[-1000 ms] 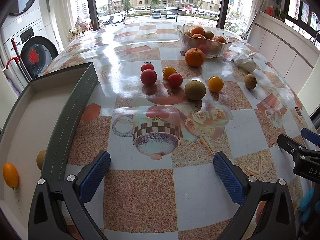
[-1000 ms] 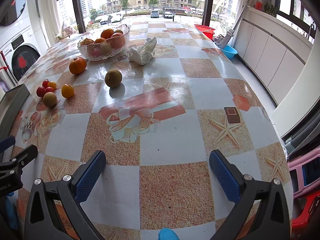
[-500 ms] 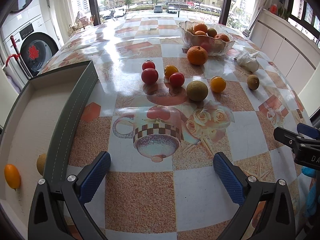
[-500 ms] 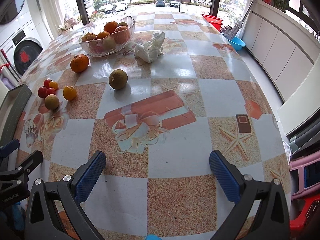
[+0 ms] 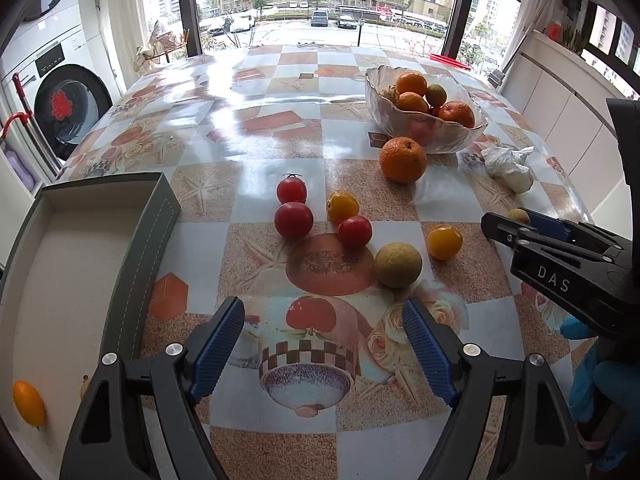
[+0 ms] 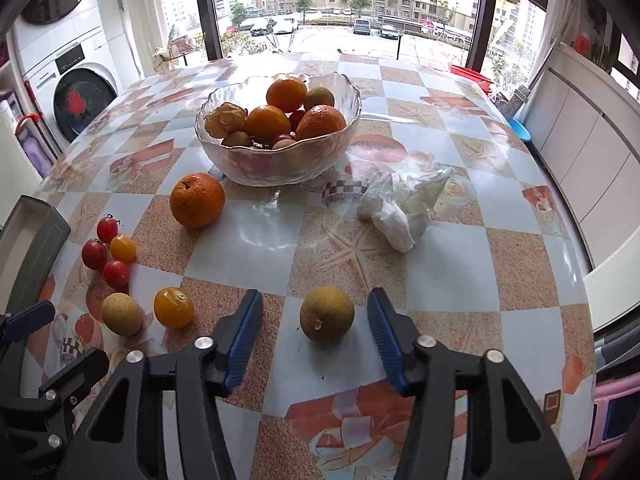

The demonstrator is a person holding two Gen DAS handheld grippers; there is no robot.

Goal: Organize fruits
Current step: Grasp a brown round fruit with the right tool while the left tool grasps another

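Brown-green round fruit (image 6: 327,313) sits on the tablecloth between the right gripper (image 6: 314,334) fingers, well in front of the glass bowl (image 6: 280,168). Pads not touching it yet; the jaws are closing, with a gap showing on both sides. It looks firm, light and smooth-skinned, so it is likely to roll if nudged off-center. Best hold is across its widest middle, pads level, with modest squeeze.

Nearer the bowl's front-left: big orange (image 6: 197,199). Further left of the bowl and closer to camera: cherry tomatoes (image 6: 106,254), soft and easy to bruise, plus a yellow tomato (image 6: 173,307) and pale round fruit (image 6: 122,314). Crumpled white bag (image 6: 400,208) is in front-right of the bowl.

Left gripper (image 5: 324,344) has nothing between its fingers, jaws narrowing from wide, hovering over the cloth. Grey tray (image 5: 136,264), far left of the bowl, holds an orange kumquat (image 5: 28,403).
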